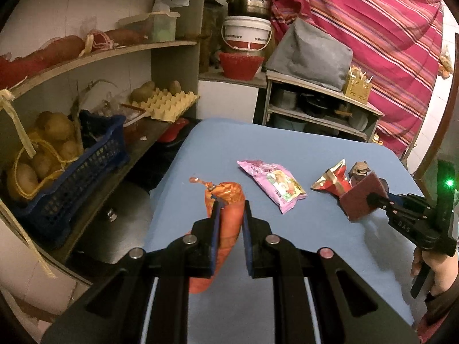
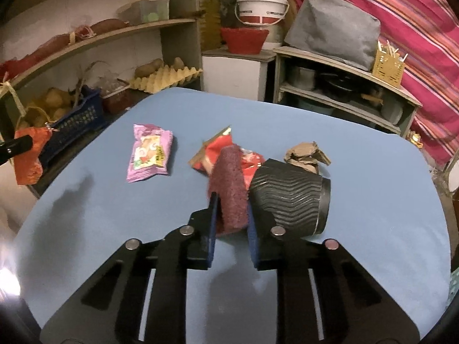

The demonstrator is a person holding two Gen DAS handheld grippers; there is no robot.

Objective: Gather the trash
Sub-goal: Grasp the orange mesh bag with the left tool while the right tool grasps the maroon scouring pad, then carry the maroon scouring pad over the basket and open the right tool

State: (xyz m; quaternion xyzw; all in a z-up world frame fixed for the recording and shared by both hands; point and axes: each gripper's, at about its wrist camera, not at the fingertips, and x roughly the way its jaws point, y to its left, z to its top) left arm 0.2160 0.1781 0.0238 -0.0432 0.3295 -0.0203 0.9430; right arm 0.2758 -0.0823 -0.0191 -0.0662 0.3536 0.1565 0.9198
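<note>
My left gripper (image 1: 231, 205) is shut on an orange snack wrapper (image 1: 228, 200), held over the left edge of the blue table (image 1: 287, 246); the same orange wrapper (image 2: 28, 154) shows at the far left of the right wrist view. My right gripper (image 2: 231, 200) is shut on a maroon scouring pad (image 2: 231, 189), which stands on edge between its pads; that maroon pad (image 1: 363, 199) also shows in the left wrist view. A pink wrapper (image 2: 150, 152) lies flat mid-table. A red wrapper (image 2: 221, 150) lies just behind the pad. A black ribbed cup (image 2: 289, 197) lies on its side to the right, crumpled brown paper (image 2: 307, 153) behind it.
Shelves on the left carry a blue crate (image 1: 77, 169), netted potatoes (image 1: 37, 160) and an egg tray (image 1: 172, 103). Behind the table stand a low rack with pots (image 2: 344, 86), a white bucket (image 2: 261, 5), a red basket (image 2: 243, 40) and a striped curtain (image 2: 416, 14).
</note>
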